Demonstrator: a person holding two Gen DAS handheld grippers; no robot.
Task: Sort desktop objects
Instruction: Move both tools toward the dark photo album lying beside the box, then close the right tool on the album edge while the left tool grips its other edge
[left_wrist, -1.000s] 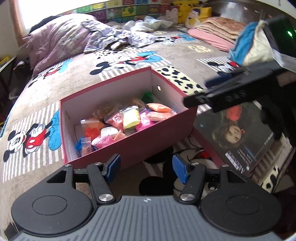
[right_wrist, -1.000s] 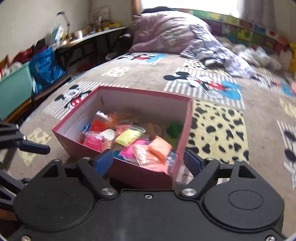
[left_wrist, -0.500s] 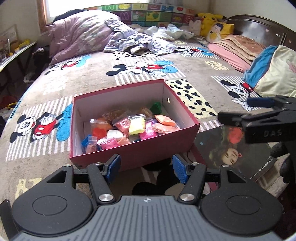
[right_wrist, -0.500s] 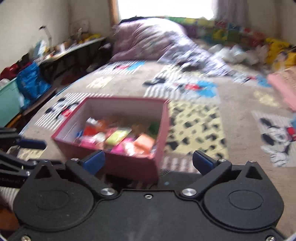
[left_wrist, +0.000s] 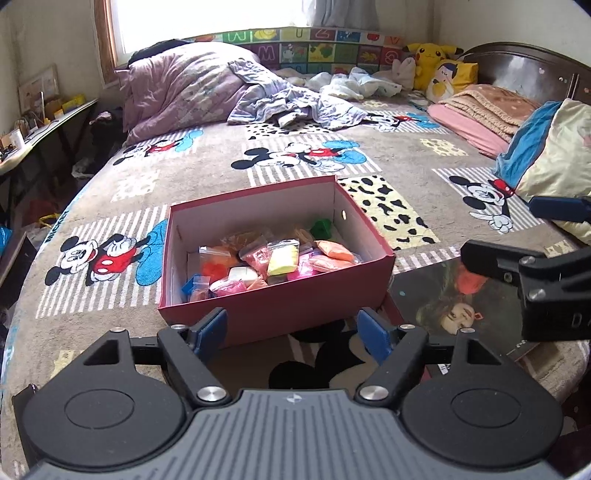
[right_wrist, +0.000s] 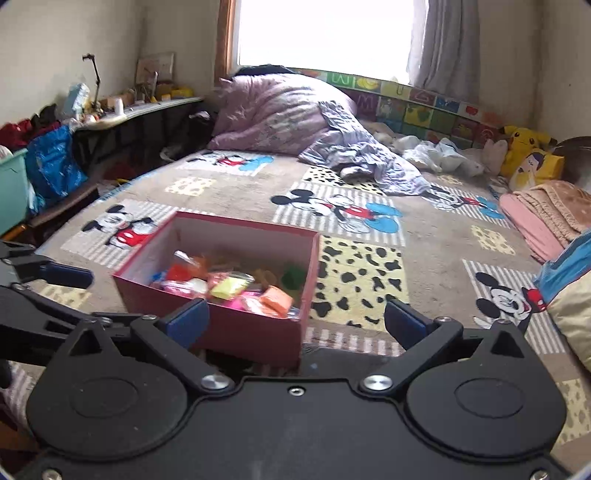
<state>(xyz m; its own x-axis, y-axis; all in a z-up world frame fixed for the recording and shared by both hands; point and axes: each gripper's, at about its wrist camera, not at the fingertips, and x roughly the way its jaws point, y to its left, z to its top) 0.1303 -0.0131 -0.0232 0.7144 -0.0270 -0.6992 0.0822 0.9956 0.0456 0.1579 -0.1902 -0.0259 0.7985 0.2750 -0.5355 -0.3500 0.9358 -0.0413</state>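
Left gripper (left_wrist: 293, 332) spread apart, holding nothing; right gripper (right_wrist: 295, 319) likewise wide, nothing held. Red box (left_wrist: 303, 314) of colourful packets (left_wrist: 282, 258) sits on bedspread (left_wrist: 207, 177), just beyond both.

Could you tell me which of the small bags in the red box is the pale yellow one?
It is the bag lying on top near the middle of the red box, the only pale yellow one among the pink and orange bags.

A red box (left_wrist: 295, 317) holds orange, pink, yellow, perhaps green packets (left_wrist: 282, 258) on a Mickey-patterned taupe blanket (left_wrist: 406, 155).
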